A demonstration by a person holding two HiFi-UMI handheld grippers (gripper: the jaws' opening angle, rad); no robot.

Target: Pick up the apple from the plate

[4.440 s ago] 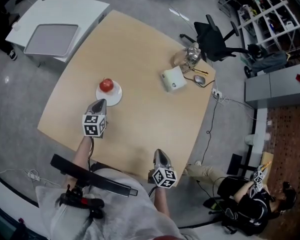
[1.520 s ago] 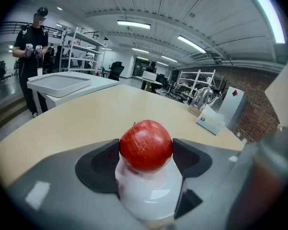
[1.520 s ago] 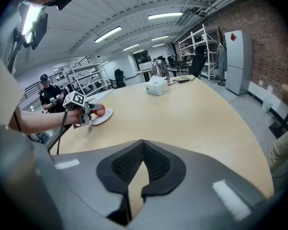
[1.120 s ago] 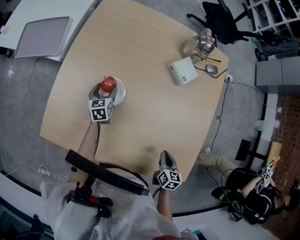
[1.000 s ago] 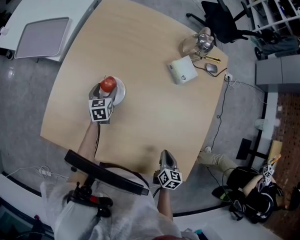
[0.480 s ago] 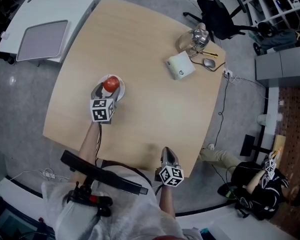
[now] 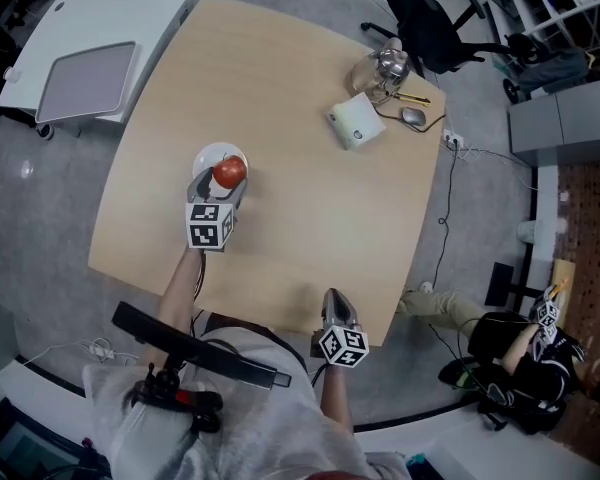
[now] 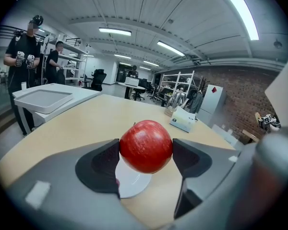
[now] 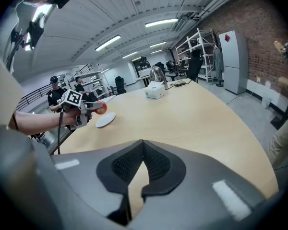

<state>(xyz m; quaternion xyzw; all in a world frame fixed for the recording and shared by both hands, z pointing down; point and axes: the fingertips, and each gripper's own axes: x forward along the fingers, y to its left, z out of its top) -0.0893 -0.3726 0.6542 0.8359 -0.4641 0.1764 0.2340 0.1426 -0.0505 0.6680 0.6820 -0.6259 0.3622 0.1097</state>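
A red apple [image 8: 146,146] hangs clear above the white plate [image 8: 129,182], pinched between the two dark pads of my left gripper [image 8: 146,152]. From the head view the apple [image 7: 229,172] sits at the tip of the left gripper [image 7: 224,182], over the near right rim of the plate [image 7: 209,157]. The right gripper view shows the apple [image 9: 101,107] lifted above the plate [image 9: 105,120] at the table's left. My right gripper [image 7: 334,311] stays at the table's near edge, shut with nothing in it [image 9: 142,163].
A white box [image 7: 354,122], a glass kettle [image 7: 379,68] and a computer mouse [image 7: 413,117] stand at the table's far right corner. A white side table with a grey tray [image 7: 86,71] stands off the far left. People stand and sit beyond the table edges.
The apple has come up off the plate in my left gripper and shifted slightly right and toward me. The right gripper has stayed at the near edge.
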